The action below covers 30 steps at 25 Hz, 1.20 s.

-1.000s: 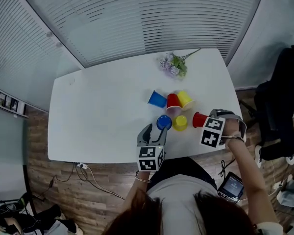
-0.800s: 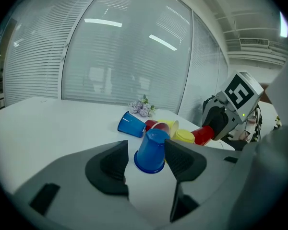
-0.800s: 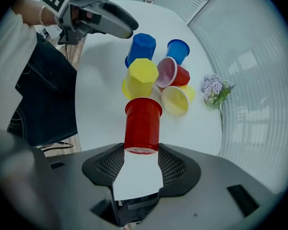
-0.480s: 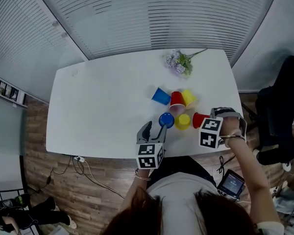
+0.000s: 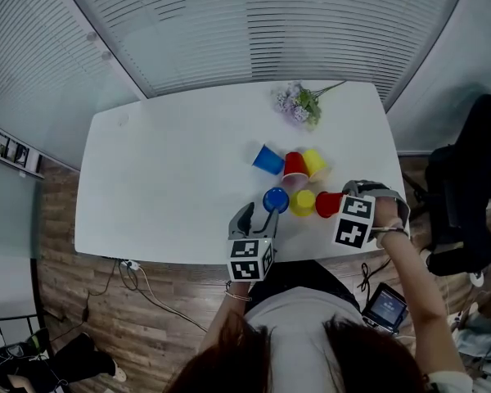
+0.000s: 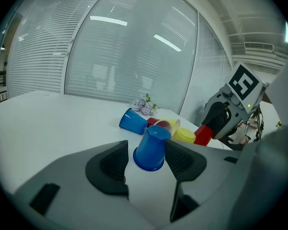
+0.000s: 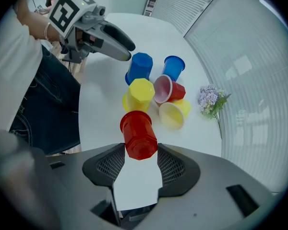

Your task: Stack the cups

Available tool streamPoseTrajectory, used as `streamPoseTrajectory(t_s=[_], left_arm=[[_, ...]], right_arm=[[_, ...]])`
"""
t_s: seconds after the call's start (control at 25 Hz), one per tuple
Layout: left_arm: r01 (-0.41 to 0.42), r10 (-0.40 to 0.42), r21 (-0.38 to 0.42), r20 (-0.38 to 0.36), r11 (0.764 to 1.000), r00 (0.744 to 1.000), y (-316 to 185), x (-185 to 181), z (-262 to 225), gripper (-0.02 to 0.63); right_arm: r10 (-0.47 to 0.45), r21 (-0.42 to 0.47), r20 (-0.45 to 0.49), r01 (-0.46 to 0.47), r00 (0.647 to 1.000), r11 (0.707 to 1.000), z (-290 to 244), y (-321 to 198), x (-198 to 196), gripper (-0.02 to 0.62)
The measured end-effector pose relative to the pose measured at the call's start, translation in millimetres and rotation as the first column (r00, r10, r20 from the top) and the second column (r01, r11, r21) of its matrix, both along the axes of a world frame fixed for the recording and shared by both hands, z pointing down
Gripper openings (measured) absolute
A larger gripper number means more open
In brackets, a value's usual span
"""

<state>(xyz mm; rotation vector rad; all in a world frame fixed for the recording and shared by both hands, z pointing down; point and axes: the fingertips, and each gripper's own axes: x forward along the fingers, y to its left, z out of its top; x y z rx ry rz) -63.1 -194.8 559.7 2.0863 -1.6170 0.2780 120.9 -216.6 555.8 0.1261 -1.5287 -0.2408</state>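
Several plastic cups cluster on the white table (image 5: 164, 178). A blue cup (image 5: 275, 199) stands upside down between the fingertips of my left gripper (image 5: 259, 217), which is open, with a gap at the left pad (image 6: 116, 161). Beside it stands an upside-down yellow cup (image 5: 303, 202). My right gripper (image 5: 337, 205) is shut on a red cup (image 7: 138, 134), tilted and gripped near its base, just right of that yellow cup (image 7: 139, 95). Behind lie a blue cup (image 5: 268, 160), a red cup (image 5: 295, 164) and a yellow cup (image 5: 313, 163) on their sides.
A sprig of purple flowers (image 5: 299, 103) lies at the table's far side. The table's near edge runs just under both grippers, with the person's body behind it. A dark chair (image 5: 466, 187) stands to the right.
My right gripper has shifted a little to the left with the red cup, closer to the upside-down yellow cup. The left gripper and the blue cup have stayed put.
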Motion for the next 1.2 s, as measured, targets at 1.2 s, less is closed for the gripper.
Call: streamPoseTrajectory(t_s=[1.2], left_arm=[[-0.028, 0.028, 0.021, -0.009, 0.999, 1.0, 8, -8, -22, 0.201]], right_arm=[[0.16, -0.022, 0.322, -0.162, 0.933, 0.987, -9, -9, -30, 0.283]])
